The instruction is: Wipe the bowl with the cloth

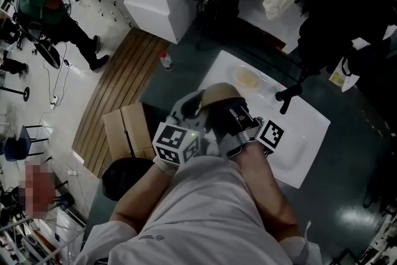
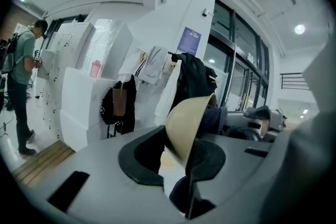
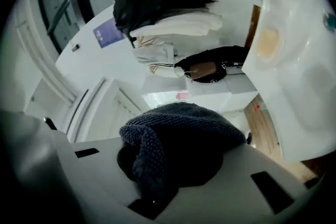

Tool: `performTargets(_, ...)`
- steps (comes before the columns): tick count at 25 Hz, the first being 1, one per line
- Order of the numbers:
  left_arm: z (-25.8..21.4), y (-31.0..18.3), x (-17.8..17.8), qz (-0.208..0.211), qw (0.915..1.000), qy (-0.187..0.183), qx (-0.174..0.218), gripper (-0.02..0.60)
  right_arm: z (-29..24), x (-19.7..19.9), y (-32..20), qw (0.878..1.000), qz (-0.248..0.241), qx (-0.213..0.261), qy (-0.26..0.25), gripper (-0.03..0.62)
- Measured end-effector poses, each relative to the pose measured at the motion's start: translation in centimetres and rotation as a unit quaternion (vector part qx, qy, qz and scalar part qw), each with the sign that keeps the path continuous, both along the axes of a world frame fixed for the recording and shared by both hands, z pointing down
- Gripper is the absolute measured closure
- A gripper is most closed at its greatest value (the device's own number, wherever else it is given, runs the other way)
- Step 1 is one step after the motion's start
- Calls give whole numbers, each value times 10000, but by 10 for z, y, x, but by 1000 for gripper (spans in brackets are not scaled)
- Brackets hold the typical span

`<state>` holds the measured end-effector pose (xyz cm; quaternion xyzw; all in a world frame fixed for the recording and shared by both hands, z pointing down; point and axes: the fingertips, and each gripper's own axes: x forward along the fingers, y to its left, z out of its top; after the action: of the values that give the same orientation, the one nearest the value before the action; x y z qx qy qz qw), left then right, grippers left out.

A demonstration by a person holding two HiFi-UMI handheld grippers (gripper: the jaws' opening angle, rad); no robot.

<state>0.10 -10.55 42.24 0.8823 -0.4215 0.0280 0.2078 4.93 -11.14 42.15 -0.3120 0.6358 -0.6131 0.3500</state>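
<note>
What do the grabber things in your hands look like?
The left gripper and right gripper are grey with black jaws. Each carries a cube with black-and-white square markers. A tiny green light glows on the left one. The shirt is white and short-sleeved.

Tan bowl point(image 2: 189, 122), dark blue cloth point(image 3: 181, 128)

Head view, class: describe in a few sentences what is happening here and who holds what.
A person works over a white sink with a gripper in each hand. The left gripper clamps the tan bowl by its rim, tilted on edge. The right gripper grips a dark knitted cloth, held at the bowl's open side.
</note>
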Motion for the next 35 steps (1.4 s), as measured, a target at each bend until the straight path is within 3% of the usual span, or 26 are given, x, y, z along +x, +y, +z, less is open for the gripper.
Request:
performTargets(4, -4, 1, -3, 42, 9996, 150, 225, 529, -1, -4, 2, 9946, 3, -169, -1026, 530)
performTargets(7, -12, 3, -6, 55, 9985, 364, 397, 529, -6, -7, 5, 9824, -8, -194, -1859, 530)
performTargets(9, -14, 4, -7, 27, 9985, 379, 406, 529, -7, -8, 6, 9785, 45, -189, -2051, 530)
performTargets(11, -12, 6, -6, -36, 9988, 342, 336, 529, -7, -7, 8, 9830, 157, -98, -1827, 530)
performTargets(16, -8, 10, 0, -70, 9994, 289, 187, 529, -10, -1, 10, 9962, 459, 389, -624, 530)
performTargets(19, -7, 11, 3, -60, 9994, 321, 119, 531, -17, 1, 10, 9951, 579, 761, 260, 530)
performTargets(21, -6, 11, 5, -45, 9994, 324, 77, 530, -25, 1, 10, 9864, 624, 1113, 1038, 530)
performTargets(25, -6, 11, 9, 17, 9998, 205, 74, 529, -26, 2, 11, 9583, 634, 1464, 2371, 530)
performTargets(28, -7, 12, 10, 58, 9998, 160, 79, 526, -29, 0, 11, 9210, 580, 1884, 3360, 530)
performTargets(30, -8, 13, 10, 65, 9998, 161, 75, 524, -33, -2, 12, 8870, 498, 2166, 4048, 530)
performTargets(33, -8, 13, 11, 86, 9999, 90, 51, 518, -37, -7, 13, 8182, 323, 2582, 5127, 530)
performTargets(35, -7, 12, 11, 98, 9999, 69, 0, 518, -38, -9, 12, 7832, 243, 2744, 5574, 530)
